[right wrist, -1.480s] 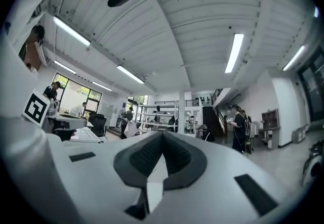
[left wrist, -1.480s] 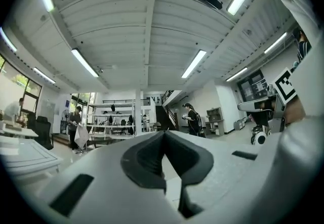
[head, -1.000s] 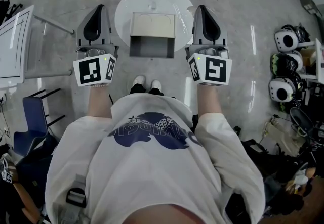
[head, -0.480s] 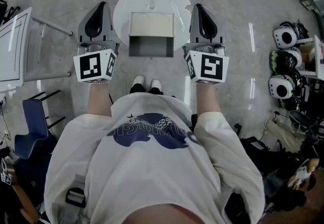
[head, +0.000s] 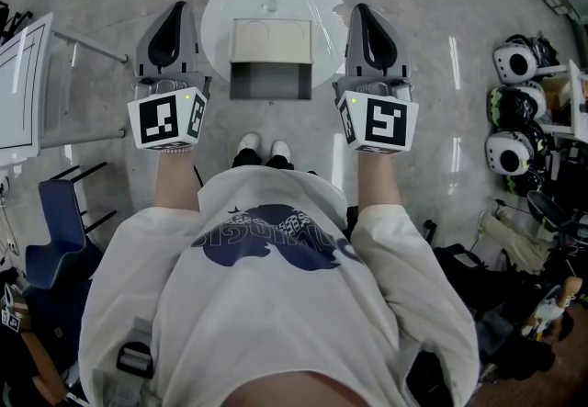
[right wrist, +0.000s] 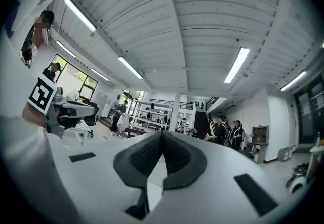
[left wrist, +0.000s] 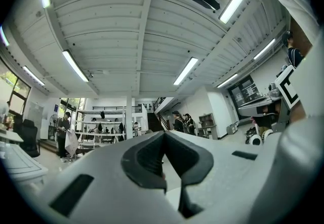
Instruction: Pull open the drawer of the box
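On the round table (head: 220,10) the box (head: 271,40) has its drawer (head: 270,82) out toward the near edge. The left gripper (head: 175,10) and right gripper (head: 360,12) flank it at the side edges, fingers together and empty. White helmets (head: 510,111) lie well apart.

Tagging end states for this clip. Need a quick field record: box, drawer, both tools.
box: beige, on a round white table
drawer: pulled out, nothing visible inside
left tool: shut, empty, left of the table, clear of the box
right tool: shut, empty, right of the table, clear of the box
task state: drawer looks open
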A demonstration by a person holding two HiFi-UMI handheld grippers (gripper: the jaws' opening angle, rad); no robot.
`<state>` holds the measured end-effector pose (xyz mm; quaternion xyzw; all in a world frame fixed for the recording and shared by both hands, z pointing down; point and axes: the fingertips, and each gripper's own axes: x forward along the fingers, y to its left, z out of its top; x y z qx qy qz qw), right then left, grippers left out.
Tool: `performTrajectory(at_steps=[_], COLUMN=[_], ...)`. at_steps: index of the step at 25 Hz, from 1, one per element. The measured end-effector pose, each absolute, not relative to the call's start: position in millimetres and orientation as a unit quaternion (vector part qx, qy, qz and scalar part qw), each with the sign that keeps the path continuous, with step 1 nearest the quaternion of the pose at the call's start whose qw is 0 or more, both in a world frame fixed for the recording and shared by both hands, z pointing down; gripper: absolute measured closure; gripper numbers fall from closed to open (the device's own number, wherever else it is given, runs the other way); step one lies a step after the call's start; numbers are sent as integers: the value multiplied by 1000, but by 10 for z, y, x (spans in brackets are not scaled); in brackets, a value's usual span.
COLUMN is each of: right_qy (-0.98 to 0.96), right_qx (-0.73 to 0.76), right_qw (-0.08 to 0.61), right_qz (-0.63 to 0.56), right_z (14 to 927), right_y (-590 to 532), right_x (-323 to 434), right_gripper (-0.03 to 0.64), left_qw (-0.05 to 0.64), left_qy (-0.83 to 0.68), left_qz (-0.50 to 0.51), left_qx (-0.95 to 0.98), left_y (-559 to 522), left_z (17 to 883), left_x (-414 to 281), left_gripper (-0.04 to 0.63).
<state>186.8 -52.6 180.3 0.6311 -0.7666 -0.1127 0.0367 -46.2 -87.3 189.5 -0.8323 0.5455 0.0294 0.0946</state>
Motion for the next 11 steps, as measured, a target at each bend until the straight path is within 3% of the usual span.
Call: performTrajectory(at_steps=[11], right_qy=[-766], right_qx=[631], right_qw=[42], right_qz=[-118], right_z=[1797], right_y=[-491], right_x=[1889], right_gripper=[620], left_qw=[94], left_qy=[554], left_qz=[31], left_qx=[-827], left_y=[-826], left_z=[1895], left_x=[-512], left_gripper=[589])
